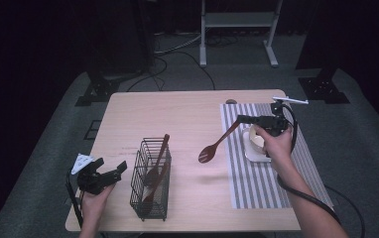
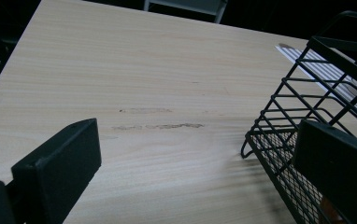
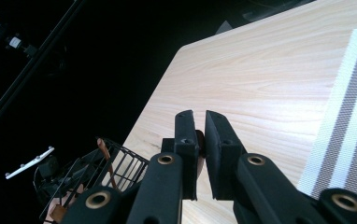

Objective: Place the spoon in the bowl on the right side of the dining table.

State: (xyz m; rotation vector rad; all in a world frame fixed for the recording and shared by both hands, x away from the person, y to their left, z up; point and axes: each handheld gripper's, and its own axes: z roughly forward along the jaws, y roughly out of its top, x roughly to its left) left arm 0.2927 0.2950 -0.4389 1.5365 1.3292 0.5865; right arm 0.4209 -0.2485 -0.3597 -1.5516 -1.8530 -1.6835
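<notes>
From the high view we see a pale wooden bench (image 1: 187, 119) with a black wire basket (image 1: 150, 181) near its front left and a grey-and-white striped placemat (image 1: 269, 183) along its right side. The right tongs (image 1: 242, 119) are held above the placemat by the person's right hand (image 1: 273, 144), and they are clamped on the handle of a dark red-brown slotted spoon (image 1: 216, 145), which slants down and to the left so that its slotted head hangs above the bare wood between the basket and the placemat, casting a shadow below it. In the right gripper view we see those tongs (image 3: 200, 123) pressed nearly together with a sliver of the dark handle between them, the bench (image 3: 260, 88) and striped placemat (image 3: 354, 126) beneath, and the wire basket (image 3: 97, 177) low at the left. Just under the right hand sits a white dish (image 1: 254, 148) on the placemat. Two more wooden utensils (image 1: 157, 166) stand leaning inside the basket, their handles rising above its rim. The left tongs (image 1: 119, 168), held by the left hand (image 1: 95, 198) at the bench's front left corner, are spread apart and hold nothing, just beside the basket. In the left gripper view we see the left tongs (image 2: 190, 163) wide apart, with the basket's (image 2: 307, 116) mesh corner close by the right one and faint smudges on the bench (image 2: 134, 84).
</notes>
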